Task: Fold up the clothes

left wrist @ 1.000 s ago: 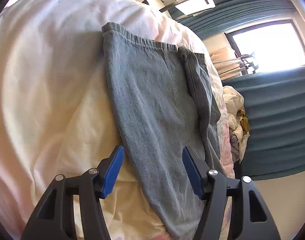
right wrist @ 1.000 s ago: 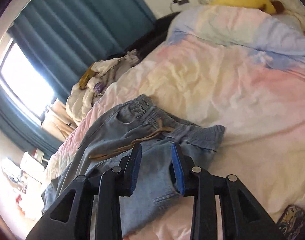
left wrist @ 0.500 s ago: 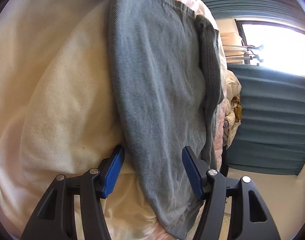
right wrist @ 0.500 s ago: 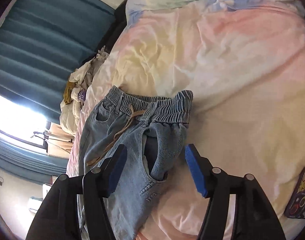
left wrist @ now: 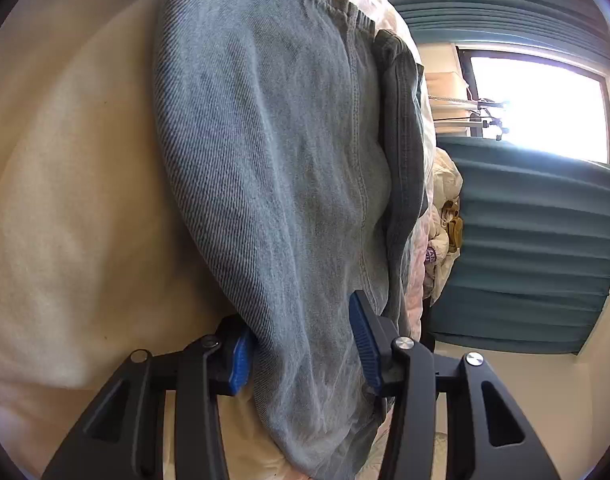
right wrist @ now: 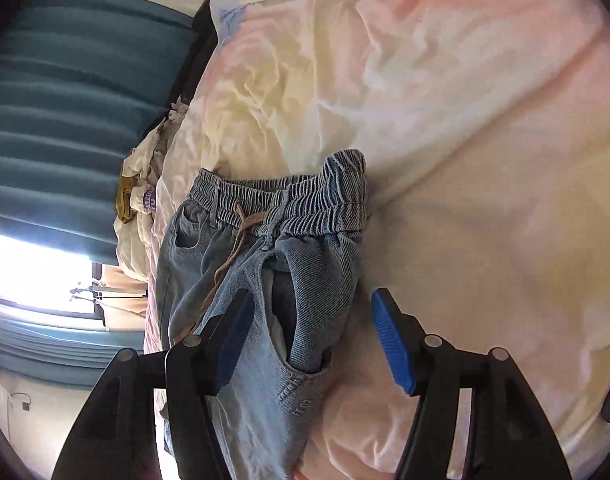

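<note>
The bed (right wrist: 445, 128), under a pale pink and cream quilt, carries the jeans (right wrist: 241, 280), which lie along its window-side edge with the elastic waistband (right wrist: 289, 200) toward the pillows and one waist corner turned over onto the front. From the left wrist view the denim runs up the frame as a doubled, thick strip. The right gripper (right wrist: 311, 340) hovers above the turned-over flap, jaws wide apart and holding nothing. The left gripper (left wrist: 305, 354) straddles the lower part of the jeans, jaws apart, cloth between them but not pinched. Denim is likely heavy, limp and grippy, so it should drape rather than slide; a seam, hem or waistband edge looks the surest hold
</note>
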Demonstrator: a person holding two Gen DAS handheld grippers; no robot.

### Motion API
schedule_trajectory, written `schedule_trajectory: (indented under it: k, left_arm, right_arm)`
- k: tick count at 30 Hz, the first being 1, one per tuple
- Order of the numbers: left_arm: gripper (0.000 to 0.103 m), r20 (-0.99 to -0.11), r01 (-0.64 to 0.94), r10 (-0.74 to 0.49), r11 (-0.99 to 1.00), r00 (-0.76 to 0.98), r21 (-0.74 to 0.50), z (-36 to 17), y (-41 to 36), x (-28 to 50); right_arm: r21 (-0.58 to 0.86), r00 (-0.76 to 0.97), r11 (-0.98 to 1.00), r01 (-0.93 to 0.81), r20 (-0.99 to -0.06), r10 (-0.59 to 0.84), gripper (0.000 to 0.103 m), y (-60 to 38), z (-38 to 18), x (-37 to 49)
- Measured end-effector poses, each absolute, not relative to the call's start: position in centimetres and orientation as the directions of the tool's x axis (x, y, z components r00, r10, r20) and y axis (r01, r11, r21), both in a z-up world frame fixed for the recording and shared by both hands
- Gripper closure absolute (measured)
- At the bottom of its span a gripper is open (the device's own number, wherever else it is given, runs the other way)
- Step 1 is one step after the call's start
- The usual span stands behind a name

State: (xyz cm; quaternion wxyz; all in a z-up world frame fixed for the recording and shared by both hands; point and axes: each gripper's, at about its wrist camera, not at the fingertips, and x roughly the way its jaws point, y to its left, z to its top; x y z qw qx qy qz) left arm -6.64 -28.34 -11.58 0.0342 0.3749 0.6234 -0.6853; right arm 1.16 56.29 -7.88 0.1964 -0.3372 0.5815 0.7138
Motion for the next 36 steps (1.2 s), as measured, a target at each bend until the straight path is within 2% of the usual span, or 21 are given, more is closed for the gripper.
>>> schedule_trajectory:
  k: [2,3,5,7,8,9,10,12,14,15,16,17,24,29,36]
  left_arm:
    - [0.065,-0.566,0.512,0.416,-0.244,-0.712,-0.824,-11.4,-28.2,-7.0]
    - [0.073,-0.570,0.512,0.415,-0.254,-0.709,-0.821,-11.3,-28.2,-7.2]
    - [0.076,-0.568,0.507,0.415,-0.258,-0.711,-0.823,-11.3,-28.3,-7.4]
    - [0.092,-0.570,0.500,0.411,-0.274,-0.712,-0.821,-11.2,-28.5,-7.2]
    - [0.095,-0.574,0.497,0.406,-0.288,-0.711,-0.819,-11.1,-28.6,-7.1]
    - [0.096,-0.575,0.493,0.402,-0.296,-0.713,-0.818,-11.0,-28.6,-7.1]
    - [0.097,-0.573,0.489,0.396,-0.299,-0.717,-0.819,-10.8,-28.6,-7.0]
    - [0.098,-0.572,0.485,0.386,-0.305,-0.724,-0.820,-10.6,-28.6,-7.0]
    - [0.099,-0.576,0.486,0.373,-0.313,-0.728,-0.816,-10.3,-28.5,-6.9]
    - [0.099,-0.573,0.481,0.366,-0.316,-0.733,-0.817,-10.1,-28.5,-6.7]
    - [0.099,-0.566,0.473,0.361,-0.318,-0.741,-0.822,-9.7,-28.4,-6.6]
    - [0.099,-0.557,0.462,0.356,-0.320,-0.750,-0.827,-9.4,-28.4,-6.4]
    - [0.099,-0.528,0.415,0.319,-0.360,-0.787,-0.836,-7.1,-28.4,-5.5]
    - [0.100,-0.545,0.436,0.290,-0.363,-0.787,-0.824,-6.8,-28.1,-4.6]
    - [0.100,-0.574,0.440,0.258,-0.430,-0.777,-0.789,-5.1,-27.9,-5.8]
  right_arm:
    - [0.700,-0.695,-0.246,-0.670,-0.708,-0.122,0.041,56.3,-8.2,0.3]
    - [0.700,-0.694,-0.249,-0.670,-0.709,-0.126,0.041,56.3,-8.3,-0.2]
    - [0.690,-0.686,-0.260,-0.675,-0.717,-0.122,0.041,56.2,-8.5,-1.0]
    - [0.673,-0.669,-0.254,-0.694,-0.734,-0.118,0.042,56.4,-9.1,-1.5]
    - [0.657,-0.651,-0.253,-0.710,-0.750,-0.119,0.042,56.5,-9.5,-1.8]
    - [0.640,-0.632,-0.255,-0.725,-0.765,-0.123,0.043,56.5,-9.9,-2.2]
    - [0.636,-0.626,-0.250,-0.730,-0.769,-0.129,0.052,56.6,-10.3,-2.4]
    - [0.640,-0.628,-0.236,-0.731,-0.767,-0.134,0.057,56.7,-10.8,-2.5]
    - [0.642,-0.634,-0.244,-0.726,-0.764,-0.124,0.072,56.7,-10.7,-2.5]
    - [0.653,-0.646,-0.255,-0.713,-0.753,-0.122,0.085,56.7,-10.4,-2.4]
    - [0.664,-0.659,-0.266,-0.699,-0.742,-0.121,0.091,56.6,-10.1,-2.4]
    - [0.672,-0.672,-0.289,-0.682,-0.731,-0.117,0.093,56.5,-9.5,-2.4]
    - [0.693,-0.763,-0.493,-0.526,-0.640,-0.086,0.096,54.7,-4.3,-2.5]
    - [0.765,-0.813,-0.378,-0.521,-0.580,-0.055,0.097,56.0,-4.4,-0.3]
    - [0.760,-0.795,-0.353,-0.545,-0.603,-0.070,0.097,56.8,-5.1,-1.0]
